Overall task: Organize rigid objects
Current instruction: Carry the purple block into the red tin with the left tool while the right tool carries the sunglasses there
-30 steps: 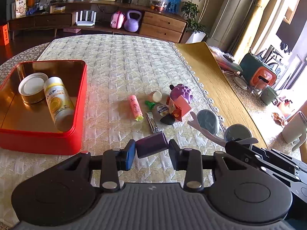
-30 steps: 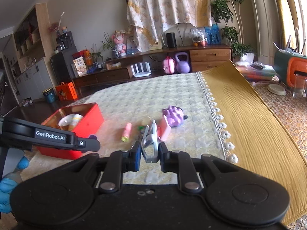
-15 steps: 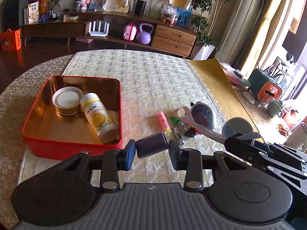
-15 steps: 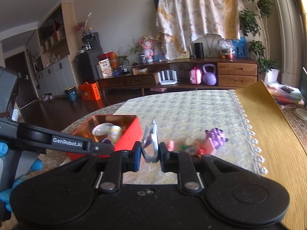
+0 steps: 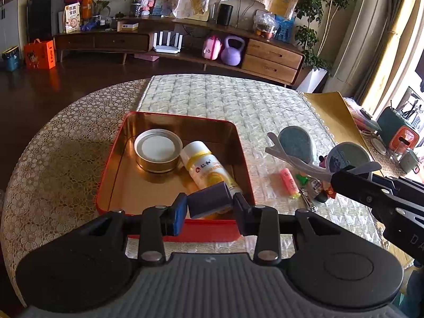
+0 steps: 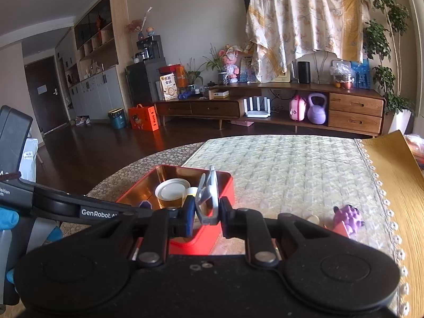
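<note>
My left gripper (image 5: 209, 206) is shut on a dark purple block (image 5: 210, 198), held above the near edge of the red tin tray (image 5: 111, 175). The tray holds a gold tin with a white lid (image 5: 157, 149) and a white and yellow bottle (image 5: 205, 165) lying on its side. My right gripper (image 6: 206, 212) is shut on grey sunglasses (image 6: 208, 201), which also show in the left wrist view (image 5: 299, 143), held in the air right of the tray (image 6: 225, 182).
On the quilted mat (image 5: 238, 100) right of the tray lie a pink tube (image 5: 288, 181), a green-capped bottle (image 5: 308, 181) and nail clippers (image 5: 306, 198). A purple toy (image 6: 348, 216) lies by the yellow mat (image 6: 397, 185).
Both grippers have swung left toward the red tray with their loads. The purple block is now over the tray's near edge, and the sunglasses are closer to the tray.
</note>
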Demonstrator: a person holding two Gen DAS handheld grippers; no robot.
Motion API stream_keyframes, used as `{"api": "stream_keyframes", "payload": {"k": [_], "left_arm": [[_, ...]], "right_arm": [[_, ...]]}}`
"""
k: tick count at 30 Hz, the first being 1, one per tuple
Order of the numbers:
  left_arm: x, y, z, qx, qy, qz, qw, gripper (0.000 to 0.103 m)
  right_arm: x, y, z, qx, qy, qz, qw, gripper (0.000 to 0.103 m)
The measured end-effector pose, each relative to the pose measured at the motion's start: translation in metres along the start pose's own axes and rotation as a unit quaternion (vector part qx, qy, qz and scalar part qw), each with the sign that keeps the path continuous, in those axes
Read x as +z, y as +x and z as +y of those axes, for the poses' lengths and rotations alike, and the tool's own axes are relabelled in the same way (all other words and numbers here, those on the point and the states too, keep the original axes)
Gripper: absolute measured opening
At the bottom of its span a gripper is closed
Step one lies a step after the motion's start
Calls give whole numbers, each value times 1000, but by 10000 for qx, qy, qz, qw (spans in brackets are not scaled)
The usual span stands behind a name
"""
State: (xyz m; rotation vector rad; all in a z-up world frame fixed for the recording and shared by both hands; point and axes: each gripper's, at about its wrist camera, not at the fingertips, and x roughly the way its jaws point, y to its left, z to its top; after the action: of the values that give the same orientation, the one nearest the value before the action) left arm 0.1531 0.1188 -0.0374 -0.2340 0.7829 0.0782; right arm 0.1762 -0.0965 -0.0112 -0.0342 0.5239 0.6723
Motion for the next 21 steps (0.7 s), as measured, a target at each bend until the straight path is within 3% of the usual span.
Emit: {"api": "stream_keyframes", "payload": {"k": [9,21], "left_arm": [[14,30,31,279,31,230,9993,37],[29,75,43,552,498,531,9958,37]], "right_arm": [[11,55,8,-115,-176,326,9992,19],[10,125,21,-356,-567,742,9950,19]]}}
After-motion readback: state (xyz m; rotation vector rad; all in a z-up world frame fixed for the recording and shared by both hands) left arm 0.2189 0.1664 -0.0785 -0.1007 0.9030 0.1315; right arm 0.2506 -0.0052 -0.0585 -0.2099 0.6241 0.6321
